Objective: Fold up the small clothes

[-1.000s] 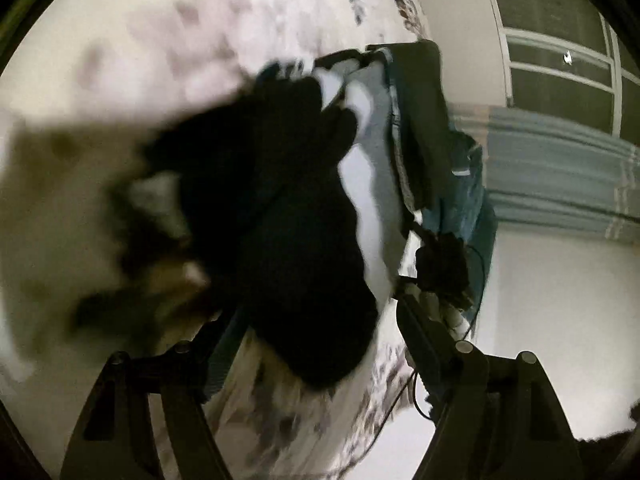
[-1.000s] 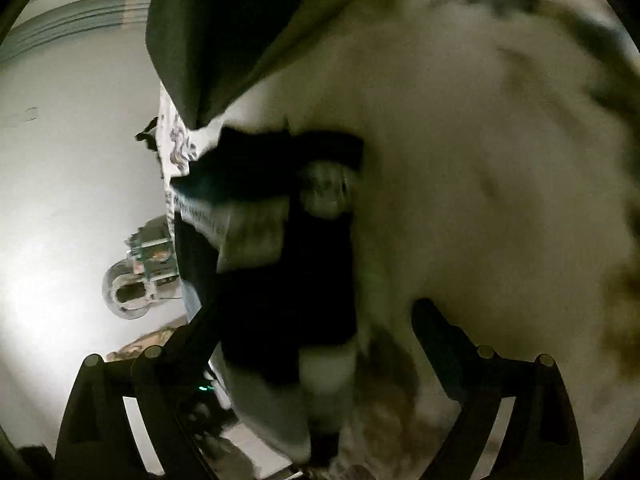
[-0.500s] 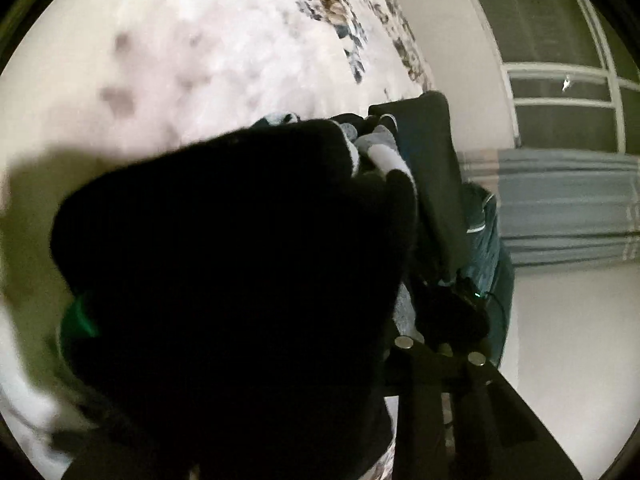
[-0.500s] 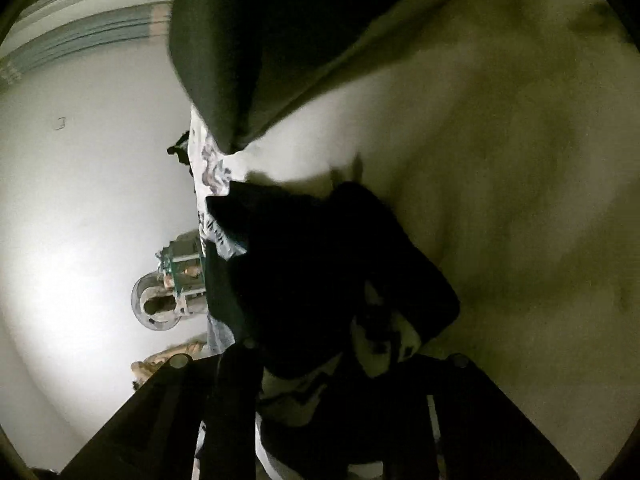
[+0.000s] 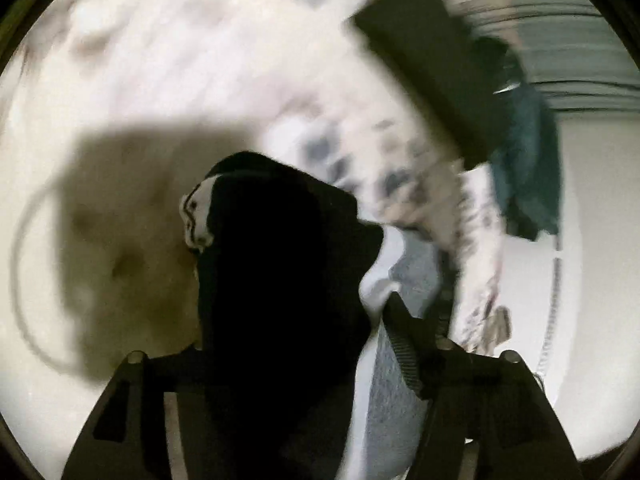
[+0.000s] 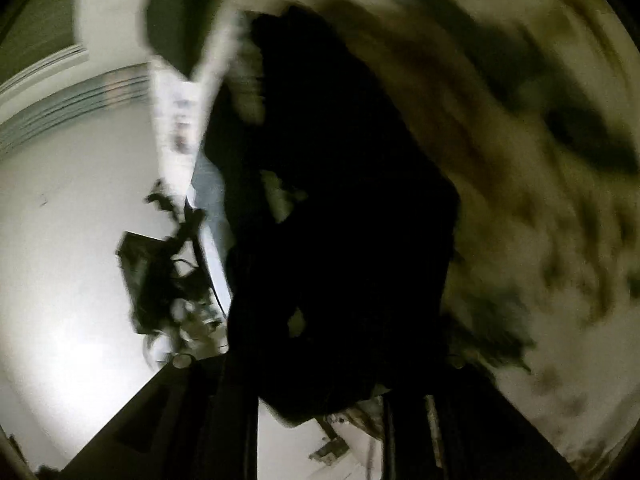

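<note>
From the left wrist camera, the left gripper [image 5: 320,368] is pointing out over a bed [image 5: 168,80] covered in a pale, flower-printed sheet, much of it smeared by motion blur. A small black garment [image 5: 280,280] with a white, dark-patterned edge at its upper left is filling the space between the jaws and rising straight ahead of them, so its long axis is running along the fingers, away from the camera. The jaws are appearing to pinch the near end of it, though the dark cloth is hiding the contact itself. Just to the right, a grey and white piece [image 5: 396,360] is lying against the right finger; whether it belongs to the same garment cannot be told. Further off, at upper right, a dark folded item [image 5: 432,52] and a teal cloth [image 5: 528,168] are sitting near the bed's edge, well apart from the jaws.

From the right wrist camera, the right gripper [image 6: 320,412] is facing the same black garment [image 6: 340,220], which is hanging as one dark mass directly in front and between the fingers. The picture is too dark and blurred to say whether these jaws are closed on it or merely beside it. The printed sheet is streaking past on the right, and a dark blurred device [image 6: 160,276] is showing at the left.

Judging from both views, the garment is lying centred between the two grippers, with the left one having the clearer hold, so the coming fold is likely turning on carrying the far end back toward the near end.
</note>
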`<state>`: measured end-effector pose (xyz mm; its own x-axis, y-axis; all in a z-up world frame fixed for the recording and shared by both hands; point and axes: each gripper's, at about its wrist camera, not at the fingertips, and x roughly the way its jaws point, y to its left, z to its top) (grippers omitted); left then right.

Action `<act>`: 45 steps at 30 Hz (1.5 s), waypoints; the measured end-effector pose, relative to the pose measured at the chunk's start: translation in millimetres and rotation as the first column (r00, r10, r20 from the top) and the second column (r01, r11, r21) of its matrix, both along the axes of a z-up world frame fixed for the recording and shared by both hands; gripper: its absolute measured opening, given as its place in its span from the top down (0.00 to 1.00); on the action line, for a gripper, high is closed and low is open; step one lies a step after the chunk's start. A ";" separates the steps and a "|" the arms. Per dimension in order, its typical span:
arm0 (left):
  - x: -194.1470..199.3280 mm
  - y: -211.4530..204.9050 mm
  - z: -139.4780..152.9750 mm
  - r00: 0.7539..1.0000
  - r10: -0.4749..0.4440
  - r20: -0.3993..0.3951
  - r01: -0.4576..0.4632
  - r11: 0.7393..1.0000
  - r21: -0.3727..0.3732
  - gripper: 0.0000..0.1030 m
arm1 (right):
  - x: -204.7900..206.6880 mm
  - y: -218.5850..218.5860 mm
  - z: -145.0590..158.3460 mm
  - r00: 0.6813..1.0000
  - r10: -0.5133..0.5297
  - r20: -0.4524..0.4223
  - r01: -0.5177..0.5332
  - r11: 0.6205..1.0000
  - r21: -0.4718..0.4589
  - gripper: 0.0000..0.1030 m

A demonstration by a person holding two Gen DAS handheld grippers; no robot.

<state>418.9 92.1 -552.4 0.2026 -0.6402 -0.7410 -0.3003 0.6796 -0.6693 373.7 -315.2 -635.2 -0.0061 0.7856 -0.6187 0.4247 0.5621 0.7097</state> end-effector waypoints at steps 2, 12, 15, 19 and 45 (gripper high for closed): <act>-14.0 8.4 -2.6 0.998 0.062 0.002 -0.062 0.997 -0.052 0.43 | -13.5 -9.9 -15.0 0.996 -0.032 -0.080 0.031 0.999 -0.013 0.47; -3.1 29.3 4.1 0.972 0.198 0.127 -0.197 0.980 -0.015 0.37 | 41.5 -56.4 58.4 0.992 0.090 0.090 -0.061 0.957 -0.284 0.37; 13.4 19.9 3.8 0.970 0.148 0.194 -0.163 0.984 0.068 0.51 | 91.1 -40.8 74.7 0.971 0.141 0.192 -0.072 0.941 -0.330 0.37; 16.3 16.3 9.6 0.966 0.121 0.227 -0.146 0.984 0.099 0.78 | 150.7 -40.6 72.3 0.932 0.246 0.265 -0.134 0.915 -0.380 0.37; -58.8 74.0 23.5 0.979 0.195 0.055 -0.197 0.855 0.479 0.23 | 205.5 90.4 131.6 0.745 0.619 0.250 -0.413 0.722 -0.555 0.44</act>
